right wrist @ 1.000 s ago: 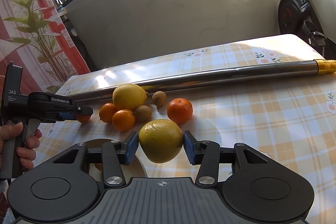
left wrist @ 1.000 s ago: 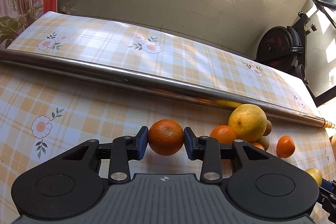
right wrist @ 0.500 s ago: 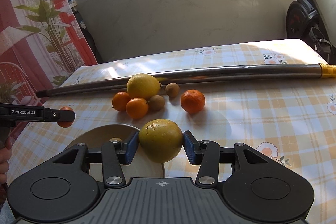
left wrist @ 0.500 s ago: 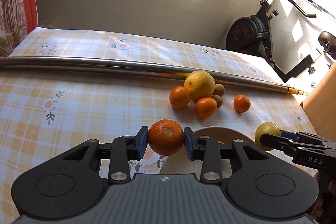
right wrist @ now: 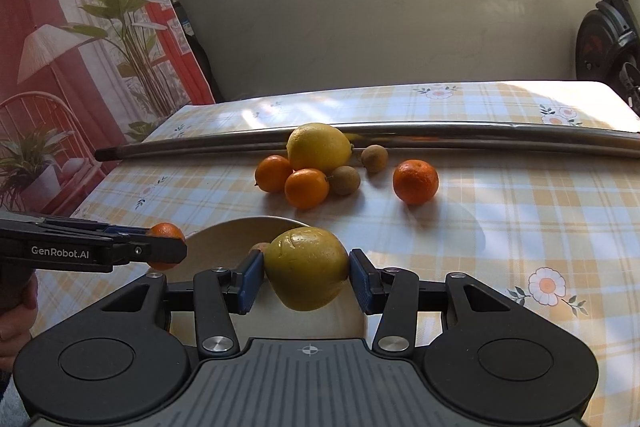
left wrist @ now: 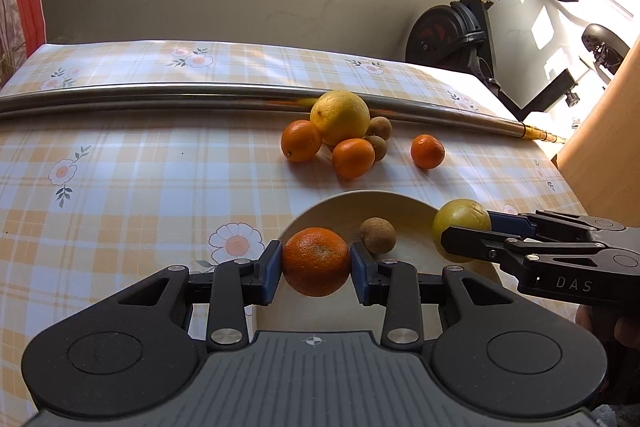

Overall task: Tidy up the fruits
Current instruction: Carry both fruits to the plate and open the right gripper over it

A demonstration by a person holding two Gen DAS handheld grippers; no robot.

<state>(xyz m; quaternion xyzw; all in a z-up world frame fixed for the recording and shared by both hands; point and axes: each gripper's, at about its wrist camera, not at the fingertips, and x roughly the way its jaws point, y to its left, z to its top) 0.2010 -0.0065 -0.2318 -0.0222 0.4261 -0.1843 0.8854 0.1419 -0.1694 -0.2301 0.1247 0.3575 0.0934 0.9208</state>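
My left gripper (left wrist: 316,273) is shut on an orange mandarin (left wrist: 316,261), held over the near left part of a cream plate (left wrist: 404,205). A small brown fruit (left wrist: 378,235) lies on that plate. My right gripper (right wrist: 307,277) is shut on a yellow-green fruit (right wrist: 307,269) above the plate (right wrist: 224,235); from the left wrist view this fruit (left wrist: 460,219) hangs over the plate's right rim. Beyond the plate lies a cluster: a big yellow lemon (left wrist: 340,117), two oranges (left wrist: 301,141) (left wrist: 353,158), two brown fruits and a lone mandarin (left wrist: 427,151).
A long steel pole (left wrist: 200,95) lies across the checked tablecloth (left wrist: 120,187) behind the fruit. An exercise bike (left wrist: 460,35) stands past the table's far right corner, a wooden panel (left wrist: 608,131) at right. A hand (right wrist: 16,307) holds the left gripper.
Both grippers swung over the plate with their fruits. The left wrist view panned right, so the plate and the small brown fruit on it came into sight.
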